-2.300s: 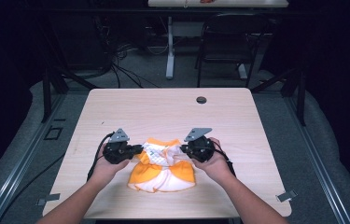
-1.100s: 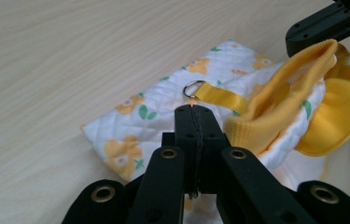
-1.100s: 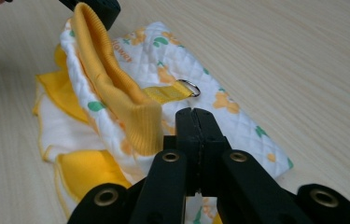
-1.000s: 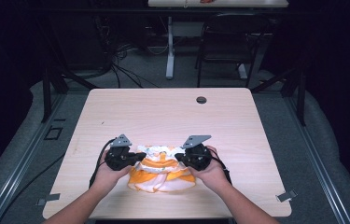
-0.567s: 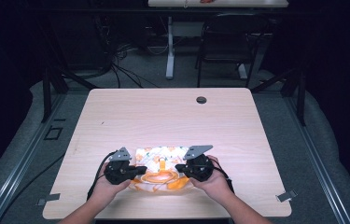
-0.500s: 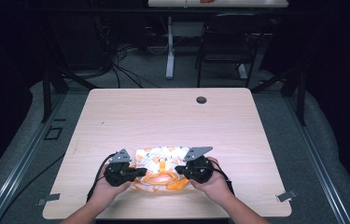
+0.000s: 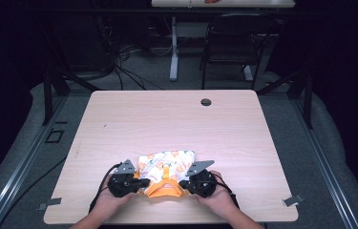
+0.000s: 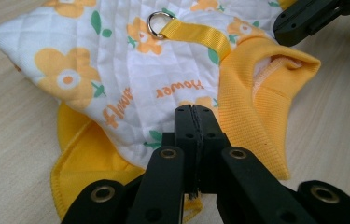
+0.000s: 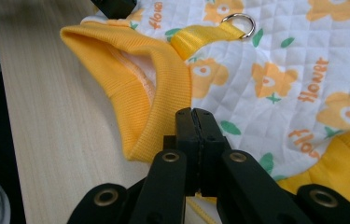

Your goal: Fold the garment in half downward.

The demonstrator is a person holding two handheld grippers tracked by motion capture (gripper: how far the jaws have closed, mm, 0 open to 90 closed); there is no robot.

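Quilted cloth garment (image 8: 130, 70), matt wood table (image 7: 167, 119)

Small quilted white pet vest (image 7: 167, 164) with orange flowers, yellow ribbed collar (image 7: 163, 189), lying flat near table's front edge

Both grippers have drawn the quilted flower-print pet vest (image 7: 166, 170) back from the middle of the table (image 7: 176, 119) to its near edge (orange ribbed collar now facing the person), spreading it flatter.

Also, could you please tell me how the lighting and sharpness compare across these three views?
High view: table brightly lit, surroundings dark, garment small and soft. Left gripper view: print crisp, near tongs slightly soft. Right gripper view: evenly lit, collar sharp, no glare.
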